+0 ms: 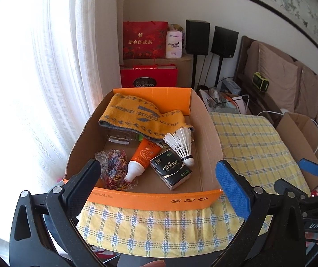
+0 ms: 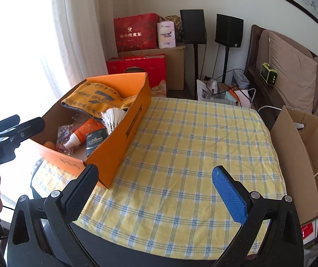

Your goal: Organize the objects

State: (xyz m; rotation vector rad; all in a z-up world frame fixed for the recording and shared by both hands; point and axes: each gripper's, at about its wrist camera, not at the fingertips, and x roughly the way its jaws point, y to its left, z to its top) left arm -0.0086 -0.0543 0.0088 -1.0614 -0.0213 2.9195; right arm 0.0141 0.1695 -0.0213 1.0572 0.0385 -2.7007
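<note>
An orange cardboard box [image 1: 154, 198] [image 2: 127, 133] stands on the yellow checked cloth [image 1: 248, 142] [image 2: 192, 155]. Inside lie an orange towel [image 1: 136, 115] [image 2: 96, 100], a white shuttlecock [image 1: 182, 143] [image 2: 112, 118], an orange sunscreen tube [image 1: 142, 158] [image 2: 81, 133], a black tissue pack [image 1: 170, 170] [image 2: 95, 142] and a bag of coloured rubber bands [image 1: 114, 169] [image 2: 64, 140]. My left gripper [image 1: 156, 184] [image 2: 14, 129] hangs open over the box's near wall, holding nothing. My right gripper [image 2: 155, 191] [image 1: 301, 173] stands open above the bare cloth, right of the box.
A plain cardboard box [image 2: 301, 155] stands off the table's right edge. Behind are red gift bags [image 1: 145, 40], two black speakers on stands [image 1: 197, 36], a cushioned sofa [image 2: 292, 77] and cables. A curtained window [image 1: 36, 66] fills the left.
</note>
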